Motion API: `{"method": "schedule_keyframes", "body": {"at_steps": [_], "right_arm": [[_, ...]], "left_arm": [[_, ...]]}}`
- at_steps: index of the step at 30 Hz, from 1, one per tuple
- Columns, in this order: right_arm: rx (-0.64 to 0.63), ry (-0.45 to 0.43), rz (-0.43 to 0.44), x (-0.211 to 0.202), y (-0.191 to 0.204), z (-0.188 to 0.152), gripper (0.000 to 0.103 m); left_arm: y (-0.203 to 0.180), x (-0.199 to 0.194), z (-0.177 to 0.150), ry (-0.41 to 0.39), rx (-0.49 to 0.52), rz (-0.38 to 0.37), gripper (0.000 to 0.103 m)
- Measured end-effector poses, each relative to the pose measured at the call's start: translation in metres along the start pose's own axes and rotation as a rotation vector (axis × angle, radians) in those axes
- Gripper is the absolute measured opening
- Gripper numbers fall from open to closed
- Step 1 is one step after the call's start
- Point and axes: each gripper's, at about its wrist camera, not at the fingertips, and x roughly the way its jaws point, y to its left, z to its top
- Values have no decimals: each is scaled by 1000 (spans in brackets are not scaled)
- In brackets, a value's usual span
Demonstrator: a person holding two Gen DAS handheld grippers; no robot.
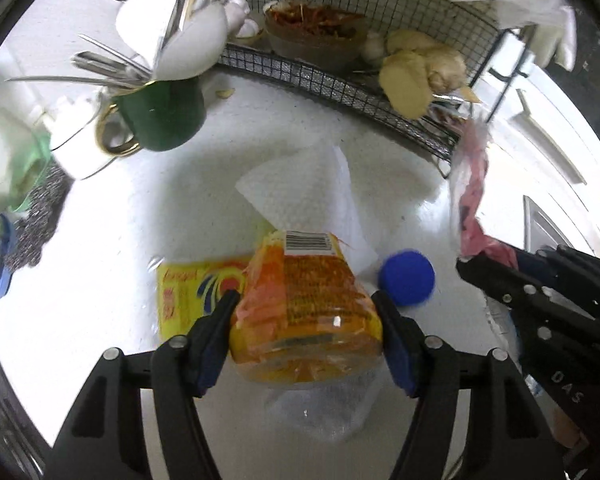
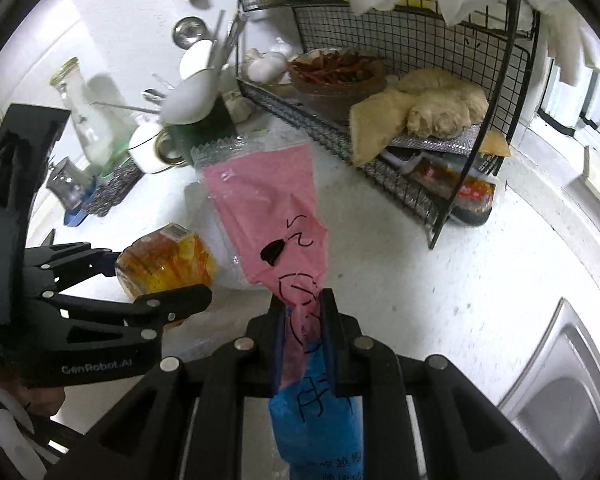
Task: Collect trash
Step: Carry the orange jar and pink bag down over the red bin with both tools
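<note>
Since the orange wrapper (image 1: 306,312) looks light, crinkly & slick, the left gripper (image 1: 306,304), pads clamped on its sides near the counter's (image 1: 100,320) front edge, prob needs a mid-body pinch, w/ the right gripper (image 2: 303,300) pinched narrow on the pink bag (image 2: 268,208), just right.

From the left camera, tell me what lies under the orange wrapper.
Under the orange wrapper, gripped by the left gripper, lie a white paper towel, a yellow packet and a clear bag. Anything directly beneath it is hidden.
</note>
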Motion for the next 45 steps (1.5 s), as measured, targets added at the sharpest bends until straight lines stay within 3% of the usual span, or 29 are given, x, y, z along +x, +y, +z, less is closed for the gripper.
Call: {"method": "schedule_keyframes", "body": {"at_steps": [13, 26, 31, 45], "right_arm": [[-56, 2, 11, -39, 55, -44, 15], [-110, -71, -22, -92, 107, -83, 15], [-142, -106, -38, -113, 132, -106, 15], [-206, -79, -25, -143, 197, -186, 15]], "left_arm": [[1, -82, -73, -82, -25, -15, 63], [6, -157, -137, -201, -36, -48, 63], [12, -185, -178, -232, -51, -85, 63], [22, -221, -301, -239, -101, -76, 63]]}}
